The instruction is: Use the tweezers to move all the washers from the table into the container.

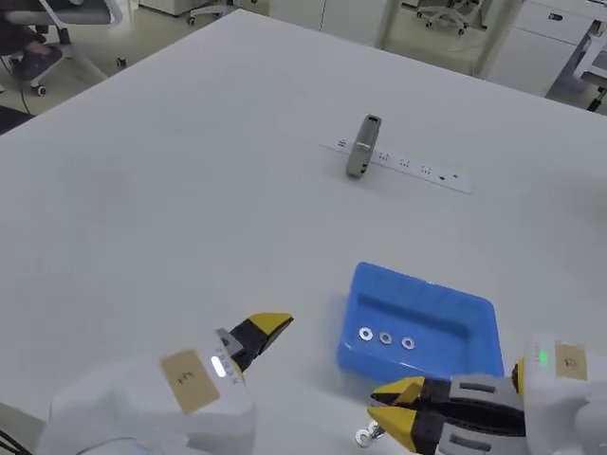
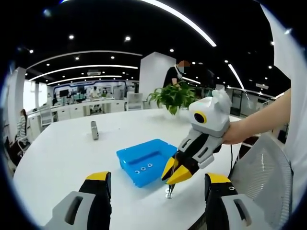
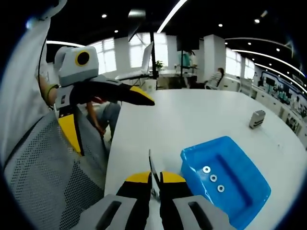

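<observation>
A blue container (image 1: pixel 471 355) sits on the white table with three washers (image 1: pixel 385 337) in a row inside it. My right gripper (image 1: pixel 391 405) hovers just in front of the container's near left corner, shut on thin metal tweezers (image 3: pixel 152 168). The tweezers' tip (image 2: pixel 169 193) points down at the table, and one washer (image 1: pixel 364 437) sits at it. My left gripper (image 1: pixel 267 330) is to the left of the container, open, with nothing between its fingers. In the right gripper view the container (image 3: pixel 240 191) and its washers (image 3: pixel 213 178) lie ahead on the right.
A flat power strip (image 1: pixel 417 168) lies farther back on the table, with a small grey device (image 1: pixel 362 147) standing on it. Office chairs and cabinets stand beyond the table's far edge. A mesh chair (image 2: pixel 268 177) is close beside me.
</observation>
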